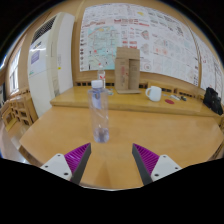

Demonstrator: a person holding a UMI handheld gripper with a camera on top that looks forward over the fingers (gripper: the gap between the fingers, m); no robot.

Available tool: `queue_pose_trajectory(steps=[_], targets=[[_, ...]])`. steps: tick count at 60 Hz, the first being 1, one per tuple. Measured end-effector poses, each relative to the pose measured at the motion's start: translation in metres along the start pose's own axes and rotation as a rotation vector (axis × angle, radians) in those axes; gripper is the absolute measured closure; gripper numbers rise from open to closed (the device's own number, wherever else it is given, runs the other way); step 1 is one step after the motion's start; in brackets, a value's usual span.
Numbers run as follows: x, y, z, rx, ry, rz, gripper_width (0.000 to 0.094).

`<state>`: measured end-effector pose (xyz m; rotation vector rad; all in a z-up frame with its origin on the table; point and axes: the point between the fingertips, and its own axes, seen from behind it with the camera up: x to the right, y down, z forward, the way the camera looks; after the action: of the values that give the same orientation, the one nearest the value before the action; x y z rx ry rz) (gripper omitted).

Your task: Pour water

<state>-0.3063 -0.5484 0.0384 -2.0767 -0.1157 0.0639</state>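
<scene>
The gripper (111, 160) hung low over a wooden table (70, 130), its two fingers spread wide apart with purple pads (77, 155) facing inward and nothing held between them. A clear plastic water bottle (99, 112) stood on the table beyond the fingertips, at roughly the eleven o'clock direction from the midpoint between them, well apart from both fingers and lying nearer the line of the left finger than the right. The bottle stood upright, its long axis vertical, its cap (98, 84) pointing toward twelve o'clock and its base resting on the tabletop. Its body looked transparent, with a pale label band around the upper part. Farther back, at about one o'clock from the gripper, a white mug (153, 93) sat on a long wooden counter (80, 100) that ran along the far wall. A tall brown cardboard box (127, 69) stood on the same counter at about twelve o'clock, just behind and to the right of the bottle's top. A large white poster (140, 35) covered the wall above it. A white door (48, 60) showed at about ten o'clock.
</scene>
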Motion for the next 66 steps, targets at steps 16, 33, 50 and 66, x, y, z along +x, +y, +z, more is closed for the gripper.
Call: queue_pose_trajectory(steps=[16,33,50,66], targets=[[-0.044,-0.078,0.121,0.124,0.035,0.001,0.0114],[-0.034,-0.095,0.154,0.183,0.074,0.030,0.0508],[-0.040,-0.124,0.143,0.218,-0.022,0.021,0.0615],[-0.028,-0.304,0.128,0.406,-0.313,0.267,0.0614]])
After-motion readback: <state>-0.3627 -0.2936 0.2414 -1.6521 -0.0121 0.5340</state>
